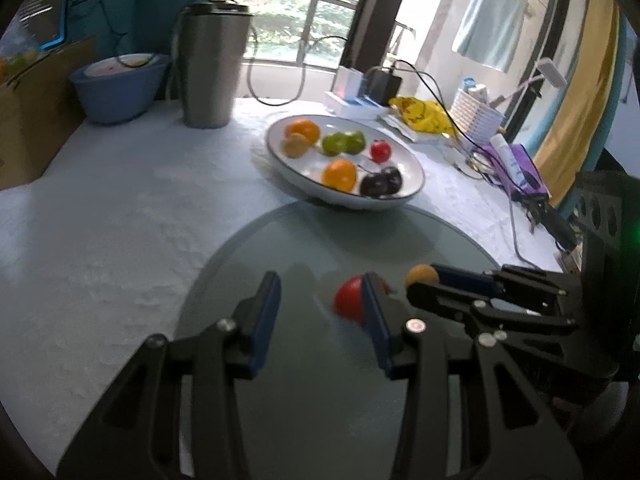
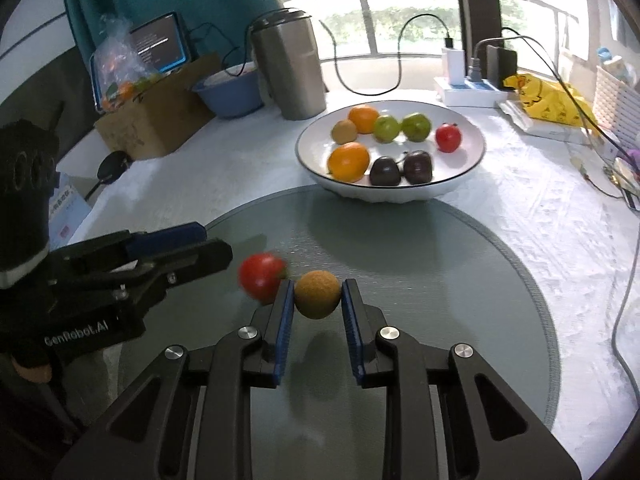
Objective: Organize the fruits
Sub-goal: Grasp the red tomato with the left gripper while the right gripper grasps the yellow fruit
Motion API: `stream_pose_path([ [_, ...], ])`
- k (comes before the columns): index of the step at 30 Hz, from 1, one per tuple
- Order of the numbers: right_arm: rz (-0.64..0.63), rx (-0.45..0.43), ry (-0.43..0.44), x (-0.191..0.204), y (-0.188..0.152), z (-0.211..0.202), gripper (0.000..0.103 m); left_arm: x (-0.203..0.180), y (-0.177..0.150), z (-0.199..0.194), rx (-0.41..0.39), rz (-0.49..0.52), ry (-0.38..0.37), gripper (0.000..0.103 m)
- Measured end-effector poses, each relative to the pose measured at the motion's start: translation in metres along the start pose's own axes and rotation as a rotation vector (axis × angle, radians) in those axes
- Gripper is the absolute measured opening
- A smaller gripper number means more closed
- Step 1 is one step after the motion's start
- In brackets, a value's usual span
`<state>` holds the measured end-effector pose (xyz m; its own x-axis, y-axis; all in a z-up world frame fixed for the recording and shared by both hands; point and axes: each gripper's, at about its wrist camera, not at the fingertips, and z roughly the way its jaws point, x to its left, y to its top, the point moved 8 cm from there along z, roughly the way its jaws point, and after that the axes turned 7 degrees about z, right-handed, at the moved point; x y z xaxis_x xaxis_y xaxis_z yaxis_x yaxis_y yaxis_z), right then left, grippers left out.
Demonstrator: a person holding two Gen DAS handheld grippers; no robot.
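A white plate (image 2: 472, 160) holds two oranges, two green fruits, two dark plums, a small red fruit and a tan fruit; it also shows in the left wrist view (image 1: 412, 168). My right gripper (image 2: 317, 286) is shut on a tan round fruit (image 2: 318, 294), held just above the grey glass disc (image 2: 460, 280). A red fruit (image 2: 262, 276) lies on the disc just left of it. My left gripper (image 1: 322, 292) is open and empty, with the red fruit (image 1: 350, 298) behind its right finger. The right gripper with the tan fruit (image 1: 422, 275) shows in the left wrist view.
A steel tumbler (image 2: 288, 68), a blue bowl (image 2: 230, 88) and a cardboard box (image 2: 156, 116) stand at the back left. A power strip (image 2: 472, 88), cables, a yellow bag (image 2: 548, 96) and a white basket (image 2: 618, 100) crowd the right side. White cloth covers the table.
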<state>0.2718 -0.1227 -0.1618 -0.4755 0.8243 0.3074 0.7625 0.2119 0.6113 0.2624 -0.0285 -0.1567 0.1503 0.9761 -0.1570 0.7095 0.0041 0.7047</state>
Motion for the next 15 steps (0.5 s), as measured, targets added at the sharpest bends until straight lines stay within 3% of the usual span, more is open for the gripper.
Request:
stream_pose_path([
  [15,0.051,-0.027,-0.001,-0.029,0.004,-0.011,0.026,-0.027,-0.009,0.027,0.085,0.063,-0.016,0.043],
])
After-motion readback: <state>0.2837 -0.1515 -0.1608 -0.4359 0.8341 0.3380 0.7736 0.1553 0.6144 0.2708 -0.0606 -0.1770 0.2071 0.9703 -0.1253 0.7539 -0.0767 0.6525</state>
